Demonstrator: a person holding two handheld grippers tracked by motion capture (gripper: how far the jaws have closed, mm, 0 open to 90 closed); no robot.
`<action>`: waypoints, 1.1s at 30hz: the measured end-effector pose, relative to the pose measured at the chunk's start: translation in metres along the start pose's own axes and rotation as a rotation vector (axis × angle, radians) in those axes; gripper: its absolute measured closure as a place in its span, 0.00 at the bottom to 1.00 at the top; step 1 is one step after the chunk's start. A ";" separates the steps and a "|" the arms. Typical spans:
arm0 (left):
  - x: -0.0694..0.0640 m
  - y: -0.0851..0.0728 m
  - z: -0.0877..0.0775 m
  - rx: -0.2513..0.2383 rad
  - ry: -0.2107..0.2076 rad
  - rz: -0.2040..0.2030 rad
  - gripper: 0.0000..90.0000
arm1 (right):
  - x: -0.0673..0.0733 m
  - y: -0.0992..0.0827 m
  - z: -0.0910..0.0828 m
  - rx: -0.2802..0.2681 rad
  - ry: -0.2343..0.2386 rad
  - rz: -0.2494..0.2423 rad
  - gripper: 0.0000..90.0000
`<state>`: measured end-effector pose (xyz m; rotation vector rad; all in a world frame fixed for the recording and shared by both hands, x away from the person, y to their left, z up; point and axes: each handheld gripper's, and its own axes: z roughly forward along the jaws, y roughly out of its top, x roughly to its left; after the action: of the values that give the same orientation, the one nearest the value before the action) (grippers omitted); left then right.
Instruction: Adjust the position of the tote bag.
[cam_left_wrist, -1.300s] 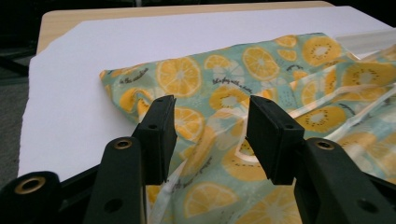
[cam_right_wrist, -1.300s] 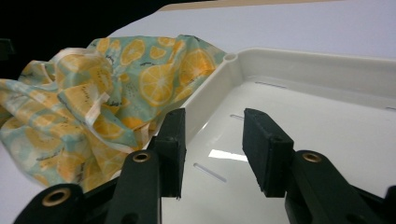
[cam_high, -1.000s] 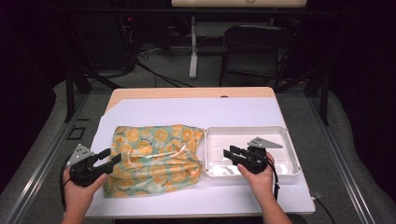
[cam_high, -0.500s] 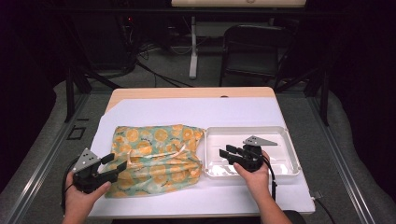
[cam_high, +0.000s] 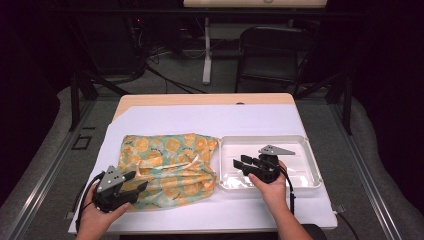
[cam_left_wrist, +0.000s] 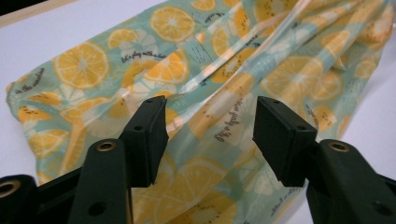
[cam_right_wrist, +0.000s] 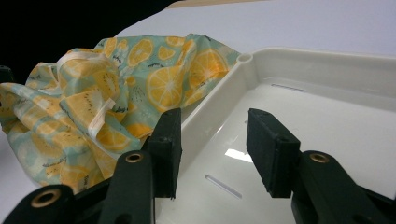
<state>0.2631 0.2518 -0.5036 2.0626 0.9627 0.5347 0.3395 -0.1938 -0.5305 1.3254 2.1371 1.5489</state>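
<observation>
A big white table (cam_high: 200, 125) takes up most of the high view. On it, at about 9 o'clock from the middle, lies a bag (cam_high: 170, 167). It is soft and crumpled, with orange slices printed all over it. It lies flat and touches the left wall of the tray (cam_high: 310, 160), which sits at 3 o'clock. The tray is white, shallow and has nothing in it.

The left gripper (cam_high: 137, 182) is at 7 o'clock, at the near left corner of the bag. Its jaws are spread wide and have just closed a little. In the left gripper view the bag (cam_left_wrist: 224, 79) lies under and past the two jaws, and nothing is pinched between them. The pads do not press on the cloth.

The right gripper (cam_high: 239, 164) is at 4 o'clock, over the left part of the tray. Its jaws are spread too and have just been opening. In the right gripper view the jaws stand on each side of the tray's left wall (cam_right_wrist: 219, 100), with the bag (cam_right_wrist: 107, 93) just beyond it. They hold nothing.

I think the job is to put the bag in the tray. That is not done yet. Still left: grab the bag, lift it, and lay it in the tray.
</observation>
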 end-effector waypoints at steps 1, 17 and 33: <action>0.000 0.000 0.001 0.007 0.002 0.012 0.50 | 0.000 0.000 0.000 -0.003 0.000 0.003 0.61; -0.004 -0.002 0.008 0.127 -0.003 0.077 0.84 | 0.000 0.000 0.000 0.001 -0.002 0.002 0.60; 0.008 0.023 -0.007 0.048 0.089 0.048 1.00 | 0.001 -0.001 0.001 0.002 -0.003 0.002 0.60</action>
<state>0.2740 0.2519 -0.4808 2.1246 0.9881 0.6384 0.3394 -0.1922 -0.5316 1.3305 2.1363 1.5450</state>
